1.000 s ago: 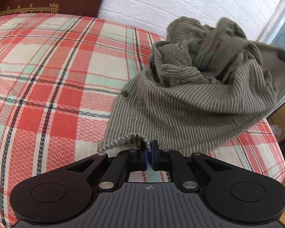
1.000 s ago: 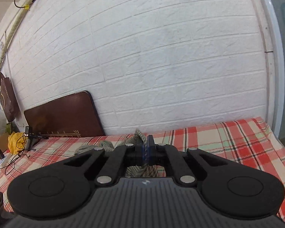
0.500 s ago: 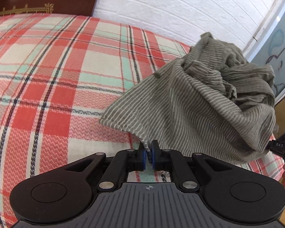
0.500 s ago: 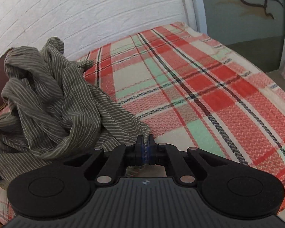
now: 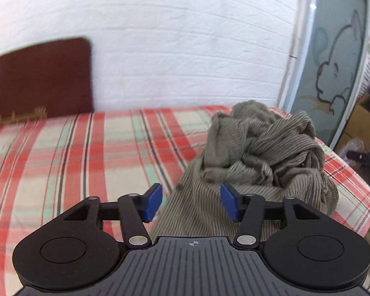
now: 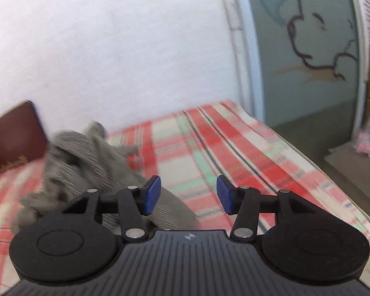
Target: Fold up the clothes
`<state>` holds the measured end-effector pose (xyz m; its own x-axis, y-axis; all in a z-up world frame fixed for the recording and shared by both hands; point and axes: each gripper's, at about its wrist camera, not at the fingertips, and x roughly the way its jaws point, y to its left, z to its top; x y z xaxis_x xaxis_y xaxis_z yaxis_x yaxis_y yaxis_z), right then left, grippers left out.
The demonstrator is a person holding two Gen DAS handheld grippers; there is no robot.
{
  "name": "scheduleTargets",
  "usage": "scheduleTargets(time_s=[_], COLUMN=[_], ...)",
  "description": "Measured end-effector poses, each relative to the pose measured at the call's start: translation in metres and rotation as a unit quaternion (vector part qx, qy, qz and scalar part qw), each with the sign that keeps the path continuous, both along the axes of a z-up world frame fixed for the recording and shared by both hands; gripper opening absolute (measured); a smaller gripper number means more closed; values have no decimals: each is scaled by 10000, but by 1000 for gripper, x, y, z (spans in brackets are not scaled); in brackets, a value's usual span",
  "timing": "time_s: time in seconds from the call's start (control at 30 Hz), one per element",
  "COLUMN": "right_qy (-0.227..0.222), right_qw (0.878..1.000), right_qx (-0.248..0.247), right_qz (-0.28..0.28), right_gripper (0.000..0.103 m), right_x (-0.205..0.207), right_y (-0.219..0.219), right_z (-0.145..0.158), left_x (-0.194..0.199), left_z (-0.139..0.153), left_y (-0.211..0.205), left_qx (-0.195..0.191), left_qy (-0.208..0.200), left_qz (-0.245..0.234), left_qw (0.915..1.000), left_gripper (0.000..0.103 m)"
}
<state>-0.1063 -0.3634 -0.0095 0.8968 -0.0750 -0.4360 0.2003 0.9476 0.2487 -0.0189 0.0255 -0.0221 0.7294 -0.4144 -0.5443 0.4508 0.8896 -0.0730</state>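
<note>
A crumpled grey-green striped shirt lies in a heap on the red plaid bed cover, near the bed's right end. My left gripper hovers above the shirt's near flap; its jaws are opening and the blue pads grip nothing. In the right wrist view the same shirt sits blurred at the left. My right gripper hangs over the plaid cover just right of the shirt, its jaws also opening, with nothing between them.
A white brick wall runs behind the bed. A dark brown board leans on it at the left. A pale green door with a painted figure stands right of the bed. Cardboard boxes sit beyond the bed's right edge.
Both grippers let go of the shirt and opened. The left one rose off the cover, the right one swung right and tipped up. The shirt dropped into a heap.
</note>
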Motion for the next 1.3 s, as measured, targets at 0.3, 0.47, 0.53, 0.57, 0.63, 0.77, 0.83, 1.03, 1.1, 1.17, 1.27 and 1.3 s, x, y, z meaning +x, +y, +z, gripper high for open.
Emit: scheduleTargets(time_s=[0.3,0.47,0.53,0.57,0.63,0.77,0.83,1.03,1.1,1.17,1.27,1.3], right_qy=[-126,-58,-10,9,43,27,10,-31,-32,-29,21,32], right_qw=[9970,9955,9951,9948,9939,9926,9919,9874,9855,9832,9765,9741], right_qx=[-18,137,123,135,152,109,106,-72,-258,-557,-1127,-1294], right_qz=[769,937,980,1013,1087,1209,1267,1581,1677,1737,1836,1855], right_gripper=[60,60,60,60,60,60,60,60,60,60,60,59], right_x=[22,28,31,32,35,40,42,48,51,55,62,62], right_y=[41,47,50,51,53,59,63,81,88,95,106,109], right_z=[2,-1,-2,-2,-3,-2,-1,3,5,8,12,12], left_x=[49,72,74,72,68,61,58,57,59,58,51,49], left_z=[-21,-55,-65,-66,-59,-35,-27,-27,-32,-33,-29,-27], left_y=[-87,-97,-92,-87,-73,-34,-17,34,36,30,2,-9], left_qx=[1169,1272,1063,933,571,-127,-259,-804,-796,-723,-470,-311], left_qy=[63,647,836,840,789,584,405,545,675,680,429,311], left_qz=[-1419,-1483,-1457,-1390,-1218,-653,-233,664,591,307,-326,-502], left_qw=[9829,9786,9800,9823,9878,9961,9986,9931,9928,9946,9974,9978], left_gripper=[65,31,12,8,6,4,3,2,2,11,34,42])
